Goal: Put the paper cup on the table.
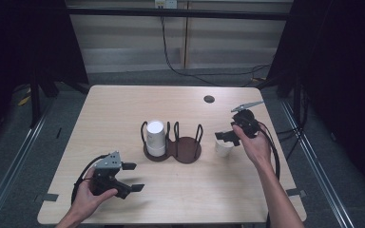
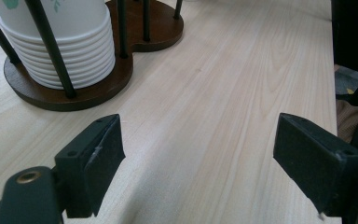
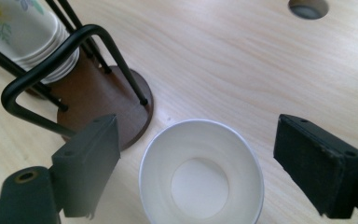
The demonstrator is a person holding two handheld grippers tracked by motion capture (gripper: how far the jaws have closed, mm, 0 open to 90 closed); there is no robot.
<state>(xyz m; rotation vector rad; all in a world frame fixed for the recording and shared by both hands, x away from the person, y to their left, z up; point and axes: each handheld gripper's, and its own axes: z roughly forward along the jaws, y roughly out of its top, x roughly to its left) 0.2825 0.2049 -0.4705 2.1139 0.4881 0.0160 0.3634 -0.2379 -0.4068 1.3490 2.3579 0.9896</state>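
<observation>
From the high view, I hold my right gripper (image 1: pixel 226 138) over a single white paper cup (image 1: pixel 224 149) that stands on the wooden table (image 1: pixel 123 104), mouth up, just past the 3 o'clock side of the brown cup holder (image 1: pixel 173 148). The holder has two round bays with black wire posts. The bay at 9 o'clock holds a stack of paper cups (image 1: pixel 155 137), upside down. The bay at 3 o'clock has nothing in it. My left gripper (image 1: pixel 132 176) waits near the table's 7 o'clock corner, well apart from the holder, with its jaws wide apart and nothing between them. In the left gripper view, my left gripper (image 2: pixel 198 163) looks along bare wood, jaws far apart, and the stack of paper cups (image 2: pixel 60 42) sits in the cup holder (image 2: pixel 88 91) up at 11 o'clock. In the right gripper view, my right gripper (image 3: pixel 198 165) hangs right over the single white paper cup (image 3: pixel 200 175). Its open mouth sits between my two jaws, near 6 o'clock. The jaws are spread and do not touch it. The cup holder (image 3: pixel 102 102) is at 10 o'clock, just beside the cup, and the stack of paper cups (image 3: pixel 21 30) peeks in at the top corner. I think one cup is out of the stack and standing by itself, so that part looks done. I can't tell what comes after that for this cup.
</observation>
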